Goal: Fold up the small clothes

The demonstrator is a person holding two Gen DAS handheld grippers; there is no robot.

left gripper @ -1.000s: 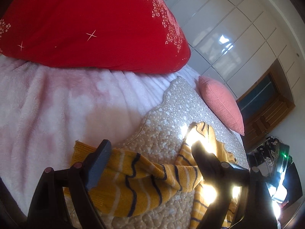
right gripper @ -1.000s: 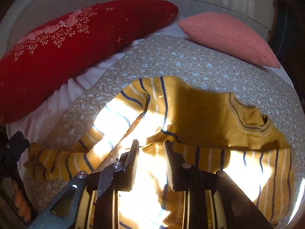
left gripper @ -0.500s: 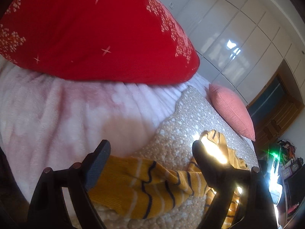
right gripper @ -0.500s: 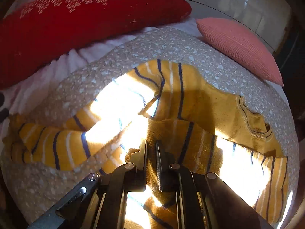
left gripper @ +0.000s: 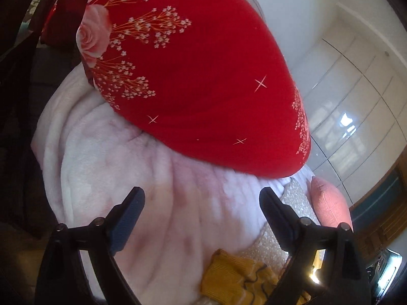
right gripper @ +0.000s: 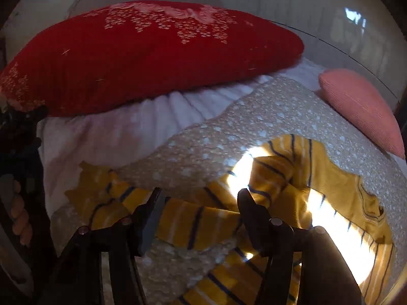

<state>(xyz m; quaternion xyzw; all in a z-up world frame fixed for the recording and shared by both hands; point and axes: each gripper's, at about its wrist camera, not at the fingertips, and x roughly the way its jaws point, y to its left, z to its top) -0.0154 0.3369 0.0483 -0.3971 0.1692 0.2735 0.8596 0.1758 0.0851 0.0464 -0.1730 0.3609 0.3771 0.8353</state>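
Gaping wide and holding nothing, both the left tool point(left gripper: 201, 198) and right tool point(right gripper: 199, 200) hover over the striped sweater point(right gripper: 193, 218).

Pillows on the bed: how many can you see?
2. The large red pillow lies at the head of the bed; the small pink pillow sits to its right. Others may be out of frame.

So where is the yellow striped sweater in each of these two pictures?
Left wrist view: only a sleeve end of the yellow striped sweater shows, at the bottom edge, low between the open fingers.
Right wrist view: the sweater spreads across the lower centre and right, with one sleeve running left under the open fingers.
Shared landmark: the big red pillow, at the top of both views.
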